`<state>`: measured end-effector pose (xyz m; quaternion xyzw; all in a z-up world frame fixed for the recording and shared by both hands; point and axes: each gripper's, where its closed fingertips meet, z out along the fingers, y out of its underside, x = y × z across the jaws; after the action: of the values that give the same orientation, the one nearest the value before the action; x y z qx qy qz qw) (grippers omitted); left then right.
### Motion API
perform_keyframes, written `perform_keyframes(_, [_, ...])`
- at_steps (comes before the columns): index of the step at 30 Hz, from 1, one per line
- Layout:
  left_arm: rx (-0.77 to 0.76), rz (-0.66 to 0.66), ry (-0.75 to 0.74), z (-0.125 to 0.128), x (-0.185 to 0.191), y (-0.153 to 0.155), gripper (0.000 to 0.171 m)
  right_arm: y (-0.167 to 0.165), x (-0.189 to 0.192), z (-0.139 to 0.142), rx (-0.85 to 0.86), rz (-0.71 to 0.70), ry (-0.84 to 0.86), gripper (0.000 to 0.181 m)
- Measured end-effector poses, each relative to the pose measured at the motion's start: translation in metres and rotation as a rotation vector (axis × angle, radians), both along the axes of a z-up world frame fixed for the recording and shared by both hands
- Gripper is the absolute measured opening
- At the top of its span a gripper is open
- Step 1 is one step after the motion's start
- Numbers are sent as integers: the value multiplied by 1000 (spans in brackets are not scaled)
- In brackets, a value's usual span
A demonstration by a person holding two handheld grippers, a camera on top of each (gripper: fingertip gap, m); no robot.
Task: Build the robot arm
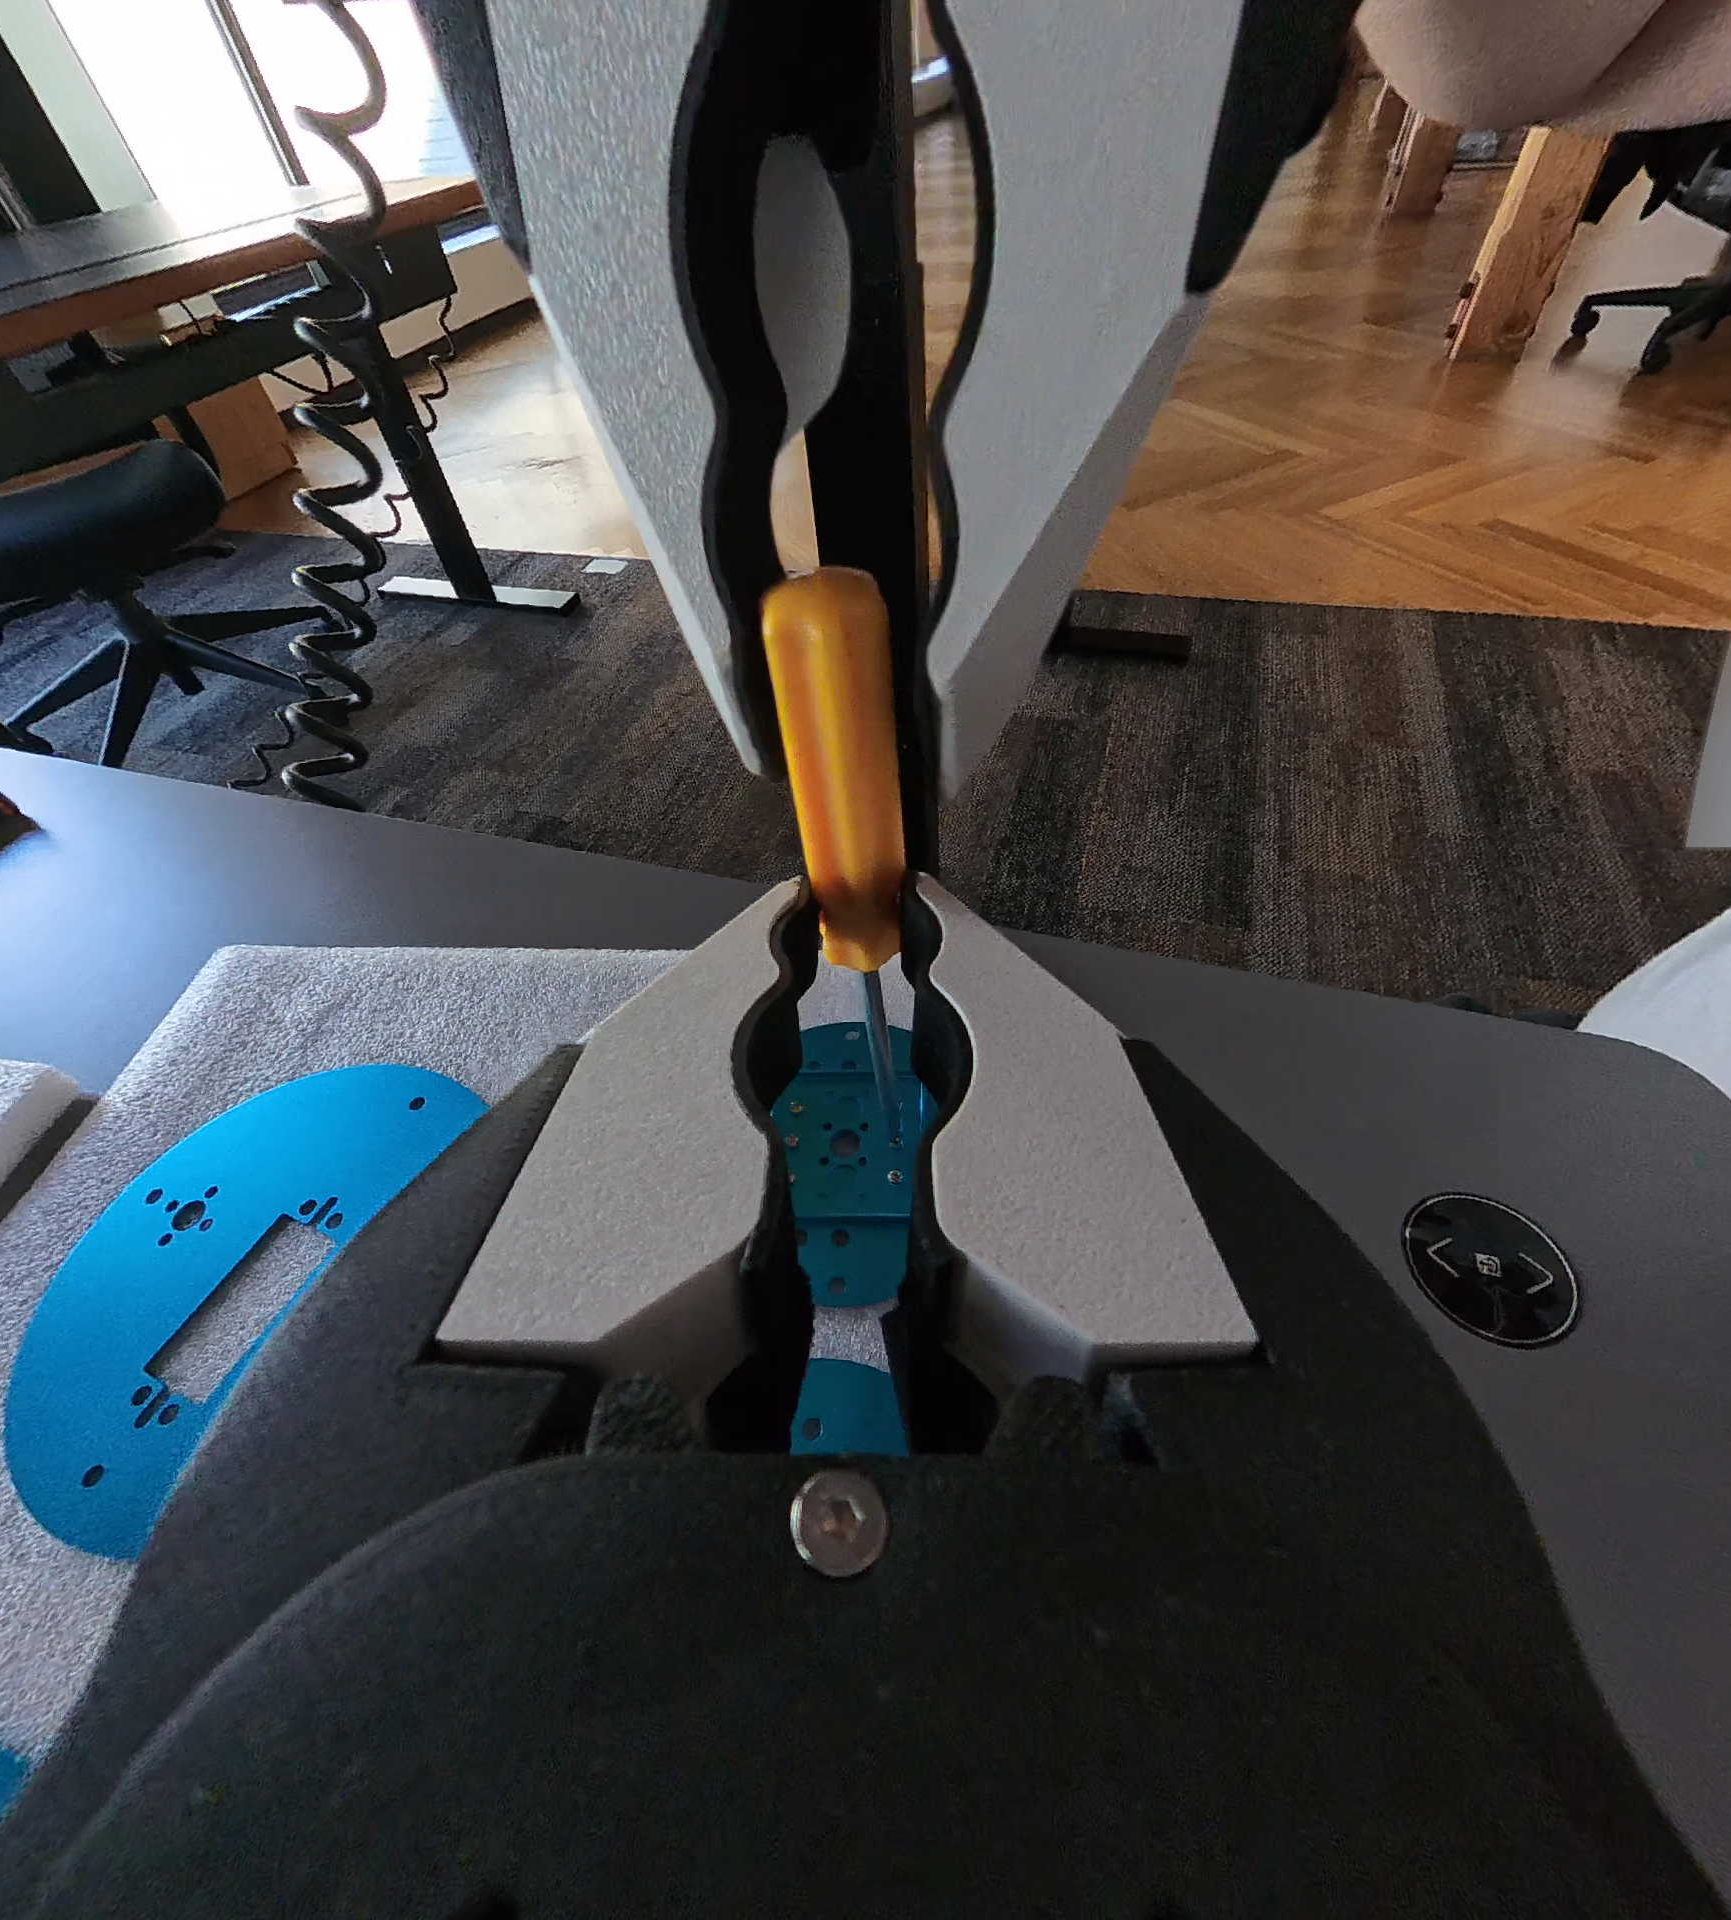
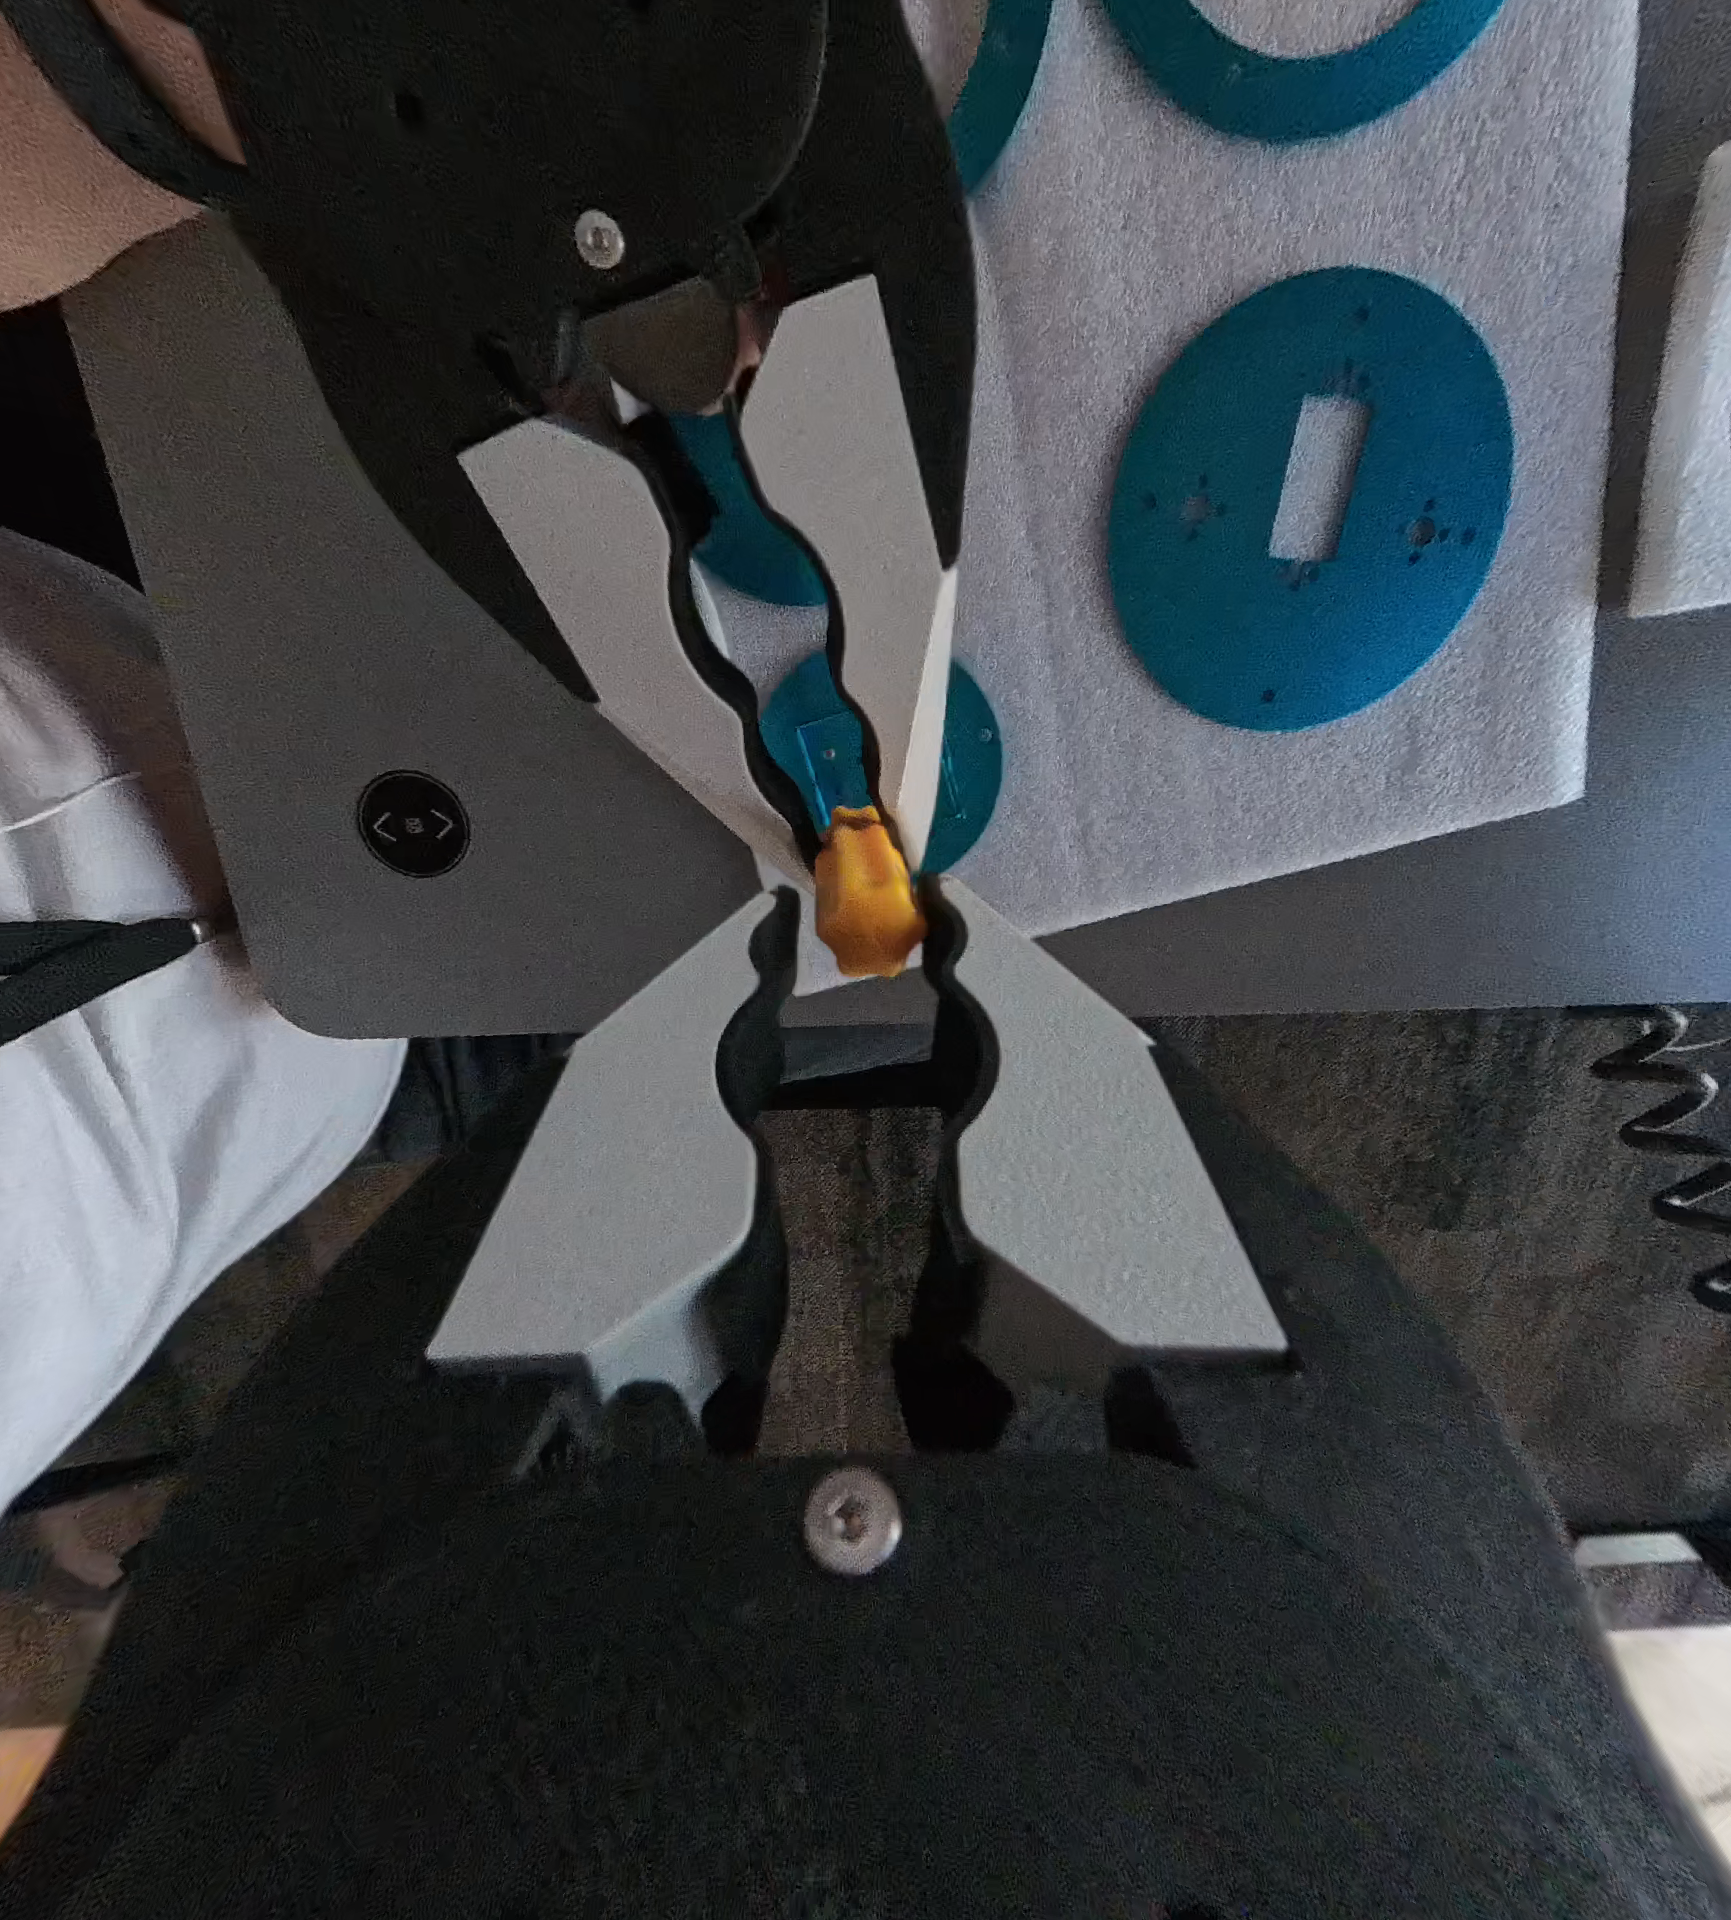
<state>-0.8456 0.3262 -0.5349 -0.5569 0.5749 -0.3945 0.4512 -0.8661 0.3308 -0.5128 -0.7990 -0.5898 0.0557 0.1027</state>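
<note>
My right gripper (image 2: 861, 906) is shut on the orange handle of a small screwdriver (image 2: 866, 904). In the left wrist view it comes down from above (image 1: 850, 774) with the screwdriver (image 1: 835, 748) upright. The thin shaft points down onto a small blue metal bracket (image 1: 840, 1153) with several holes. My left gripper (image 1: 856, 899) is closed narrowly around that bracket, and its tips flank the handle's lower end. In the right wrist view the left gripper (image 2: 856, 842) reaches in from the upper left over the bracket (image 2: 825, 758), which sits on a round blue disc on white foam.
The white foam sheet (image 1: 321, 1018) lies on a grey table (image 1: 1256, 1091) and carries an oval blue plate with a slot (image 2: 1204, 582) and a blue ring (image 2: 1287, 94). A second foam block (image 2: 1713, 364) is beside it. A coiled cable (image 2: 1713, 1174) hangs past the table edge. A person in white (image 2: 61, 1143) is close by.
</note>
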Motion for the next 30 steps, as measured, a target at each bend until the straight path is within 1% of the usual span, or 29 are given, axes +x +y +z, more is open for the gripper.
perform_keyframes(1, [2,0,0,0,0,0,13,2,-1,1,30,36,-6,19])
perform_keyframes(2, [4,2,1,0,-1,0,13,3,-1,1,44,62,-13,20])
perform_keyframes(3, [2,-2,1,0,-1,0,13,3,0,1,42,58,-13,19])
perform_keyframes(4, [4,-5,2,0,0,-1,14,1,1,1,12,17,-15,19])
perform_keyframes(6, [3,12,5,-1,1,1,15,1,5,-1,-67,-183,0,19])
perform_keyframes(7, [-6,20,8,-1,1,3,16,3,4,-1,-71,-271,29,19])
perform_keyframes(8, [-14,15,8,-1,1,3,15,3,3,-1,-58,-282,38,19])
perform_keyframes(10, [-8,2,5,0,1,-1,14,-1,3,0,-50,-229,11,18])
perform_keyframes(13, [-4,-8,3,0,2,-2,14,-3,-1,2,3,11,-6,23])
perform_keyframes(14, [-4,-10,5,0,2,-2,14,-1,0,3,29,64,-17,19])
perform_keyframes(16, [2,-12,8,0,1,-3,14,-1,-1,3,30,100,-19,18])
perform_keyframes(17, [-1,-14,7,0,1,-4,14,-2,-1,2,10,79,-14,17])
perform_keyframes(18, [-1,-8,8,0,1,-3,14,-1,0,2,-7,24,-6,17])
perform_keyframes(19, [1,4,9,-1,2,-1,15,1,1,2,-29,-75,2,18])
perform_keyframes(20, [1,14,10,-1,2,1,15,4,2,2,-53,-212,31,18])
perform_keyframes(21, [-2,18,12,-1,1,2,15,6,2,2,-60,-292,58,18])
perform_keyframes(23, [0,14,12,-1,1,1,14,5,1,2,-35,-276,62,18])
perform_keyframes(24, [9,11,11,0,1,0,15,3,1,2,-30,-240,48,18])
perform_keyframes(25, [13,8,11,0,1,0,14,1,2,2,-18,-166,23,18])
perform_keyframes(27, [0,6,7,0,2,0,14,0,3,1,9,-38,-4,26])
perform_keyframes(30, [3,-1,7,-1,2,-1,15,2,3,-3,40,64,-36,20])
